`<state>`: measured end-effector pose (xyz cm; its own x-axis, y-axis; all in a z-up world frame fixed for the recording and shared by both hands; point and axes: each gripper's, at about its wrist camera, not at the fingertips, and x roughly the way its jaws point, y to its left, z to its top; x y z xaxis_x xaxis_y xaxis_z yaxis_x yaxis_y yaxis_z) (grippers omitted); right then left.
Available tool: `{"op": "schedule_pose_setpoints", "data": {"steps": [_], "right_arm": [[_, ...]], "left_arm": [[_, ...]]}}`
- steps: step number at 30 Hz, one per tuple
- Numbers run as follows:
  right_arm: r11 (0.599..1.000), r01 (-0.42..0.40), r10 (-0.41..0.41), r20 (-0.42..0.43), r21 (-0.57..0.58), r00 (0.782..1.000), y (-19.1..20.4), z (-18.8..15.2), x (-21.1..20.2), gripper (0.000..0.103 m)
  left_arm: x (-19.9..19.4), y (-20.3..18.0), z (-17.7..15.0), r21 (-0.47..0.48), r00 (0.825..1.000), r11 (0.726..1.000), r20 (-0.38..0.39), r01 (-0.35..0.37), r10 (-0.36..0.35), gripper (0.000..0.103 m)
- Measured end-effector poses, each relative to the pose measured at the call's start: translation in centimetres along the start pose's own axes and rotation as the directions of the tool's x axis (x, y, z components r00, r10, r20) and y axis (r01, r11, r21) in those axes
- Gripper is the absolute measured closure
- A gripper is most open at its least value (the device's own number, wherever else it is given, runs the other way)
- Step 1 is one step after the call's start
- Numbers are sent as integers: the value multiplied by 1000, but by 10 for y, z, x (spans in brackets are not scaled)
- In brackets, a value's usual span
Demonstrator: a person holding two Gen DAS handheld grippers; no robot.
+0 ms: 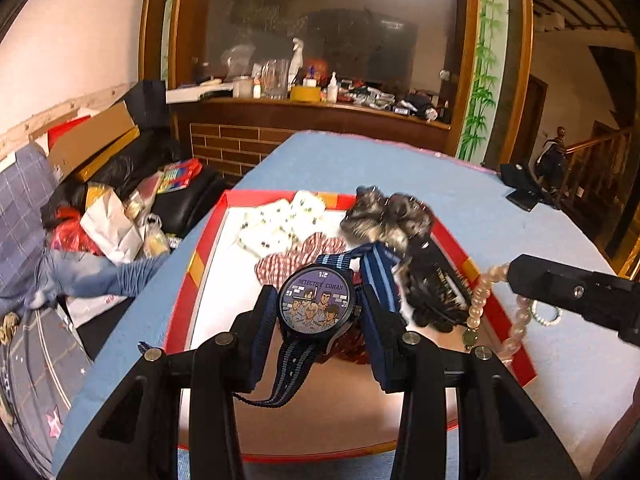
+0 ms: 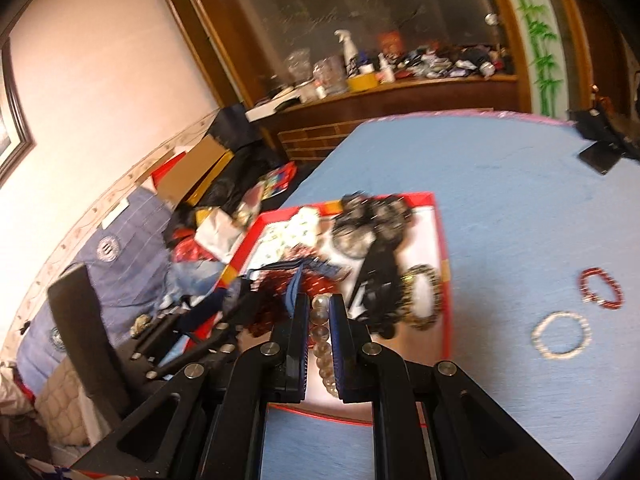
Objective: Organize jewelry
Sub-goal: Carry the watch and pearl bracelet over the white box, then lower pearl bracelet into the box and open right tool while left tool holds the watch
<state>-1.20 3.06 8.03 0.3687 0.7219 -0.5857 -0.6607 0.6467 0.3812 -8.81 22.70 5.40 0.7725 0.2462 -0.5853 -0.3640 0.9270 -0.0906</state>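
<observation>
My left gripper is shut on a cartoon-faced watch with a blue striped strap, held above the red-rimmed box. My right gripper is shut on a pale bead bracelet, which hangs over the box's right rim in the left wrist view. The right gripper also shows in the left wrist view. The box holds scrunchies: white, red checked, grey furry, and a black hair clip.
A white bead bracelet and a red bead bracelet lie on the blue table cloth right of the box. A black phone stand sits at the far right. Clutter and bags lie left of the table.
</observation>
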Motion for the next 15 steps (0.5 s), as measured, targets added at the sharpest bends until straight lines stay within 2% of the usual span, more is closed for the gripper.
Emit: {"op": "schedule_pose_setpoints", "data": {"steps": [7,15], "right_arm": [[1000,12,-10,-63,26,998,-12,-12,31,92],[998,44,-39,-104,43,994,-31,-25,40,92]], "left_arm": [[8,-1,1,-15,999,1000,-30,21,-22,63],[16,-8,2,9,998,1000,-68,-6,7,63]]}}
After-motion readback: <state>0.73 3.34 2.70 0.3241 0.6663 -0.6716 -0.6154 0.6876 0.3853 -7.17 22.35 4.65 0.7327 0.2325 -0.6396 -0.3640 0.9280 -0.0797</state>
